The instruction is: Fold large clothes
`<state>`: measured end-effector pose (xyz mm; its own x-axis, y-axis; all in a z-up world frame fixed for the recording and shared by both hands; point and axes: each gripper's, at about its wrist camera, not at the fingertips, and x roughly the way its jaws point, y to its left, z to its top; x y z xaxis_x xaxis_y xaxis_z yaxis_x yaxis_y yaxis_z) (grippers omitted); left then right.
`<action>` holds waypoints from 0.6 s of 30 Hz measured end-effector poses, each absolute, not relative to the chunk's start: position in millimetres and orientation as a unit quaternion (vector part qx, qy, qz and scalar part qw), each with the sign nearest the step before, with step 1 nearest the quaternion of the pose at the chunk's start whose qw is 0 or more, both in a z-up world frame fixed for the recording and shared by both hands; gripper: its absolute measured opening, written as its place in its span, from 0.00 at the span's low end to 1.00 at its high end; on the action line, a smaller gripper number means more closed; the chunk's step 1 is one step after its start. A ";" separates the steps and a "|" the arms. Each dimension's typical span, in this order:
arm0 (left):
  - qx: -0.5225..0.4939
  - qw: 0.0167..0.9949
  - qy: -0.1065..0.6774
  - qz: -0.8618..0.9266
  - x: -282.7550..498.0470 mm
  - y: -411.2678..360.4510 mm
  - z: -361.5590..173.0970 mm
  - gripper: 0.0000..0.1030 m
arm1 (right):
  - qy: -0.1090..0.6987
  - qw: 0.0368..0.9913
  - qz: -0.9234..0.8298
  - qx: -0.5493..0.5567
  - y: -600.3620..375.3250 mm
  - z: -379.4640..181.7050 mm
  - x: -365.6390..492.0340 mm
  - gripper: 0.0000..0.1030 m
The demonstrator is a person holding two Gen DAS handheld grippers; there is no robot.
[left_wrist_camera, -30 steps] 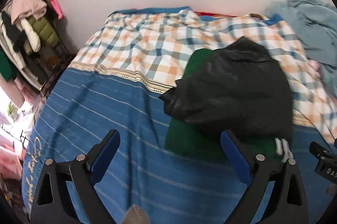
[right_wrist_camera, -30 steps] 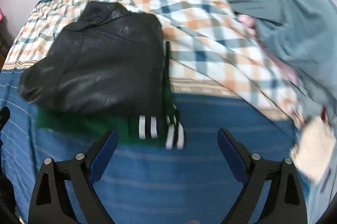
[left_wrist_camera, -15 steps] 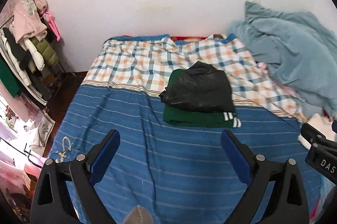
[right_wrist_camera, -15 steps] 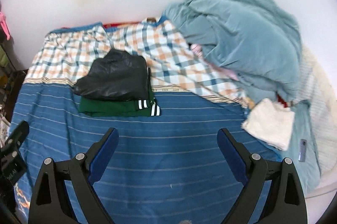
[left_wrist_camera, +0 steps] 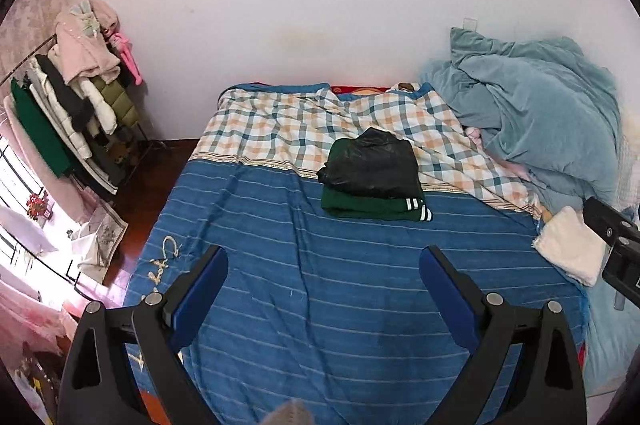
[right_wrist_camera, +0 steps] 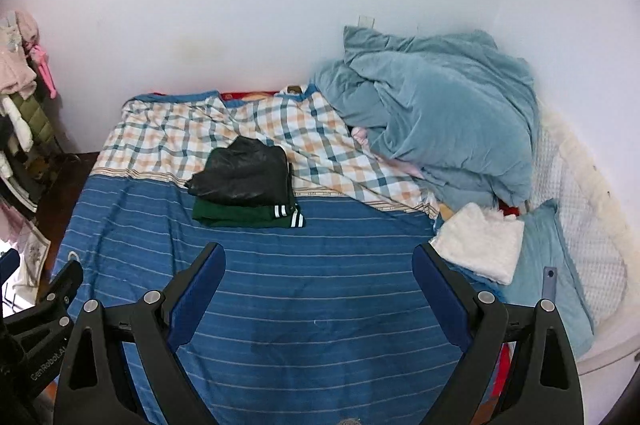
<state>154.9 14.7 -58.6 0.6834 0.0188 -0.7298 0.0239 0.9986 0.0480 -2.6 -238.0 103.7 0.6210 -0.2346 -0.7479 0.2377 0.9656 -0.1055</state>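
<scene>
A folded black jacket (left_wrist_camera: 374, 165) lies on top of a folded green garment with white stripes (left_wrist_camera: 372, 207) in the middle of the bed; the stack also shows in the right wrist view, jacket (right_wrist_camera: 244, 173) on green garment (right_wrist_camera: 248, 217). My left gripper (left_wrist_camera: 324, 261) is open and empty, well back from the stack over the blue striped bedspread (left_wrist_camera: 280, 265). My right gripper (right_wrist_camera: 318, 257) is open and empty, also held back over the bedspread (right_wrist_camera: 320, 305).
A heap of blue-grey bedding (right_wrist_camera: 436, 113) fills the bed's far right. A white fluffy folded cloth (right_wrist_camera: 480, 241) lies at the right edge. A checked sheet (left_wrist_camera: 300, 121) covers the bed's far part. A clothes rack (left_wrist_camera: 68, 105) stands left on the floor.
Both grippers have pulled back and up from the folded stack, which now looks small and far. Both stayed open and empty.
</scene>
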 end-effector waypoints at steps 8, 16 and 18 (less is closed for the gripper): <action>0.020 0.931 0.364 0.003 119.5 18.0 -27.0 0.95 | 0.394 0.912 -0.115 0.003 -229.6 144.0 -58.9 0.93; 0.006 0.937 0.350 0.010 97.8 22.4 -13.9 0.95 | 0.378 0.919 -0.109 -0.008 -226.0 167.1 -81.5 0.95; 0.001 0.937 0.351 0.004 96.0 23.1 -14.0 0.95 | 0.372 0.921 -0.112 -0.014 -224.8 171.5 -85.9 0.96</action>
<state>96.0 23.1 -14.0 0.7542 0.0085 -0.6566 -0.0069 1.0000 0.0051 -85.9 -224.8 171.5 0.6977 -0.2163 -0.6830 0.1954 0.9746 -0.1091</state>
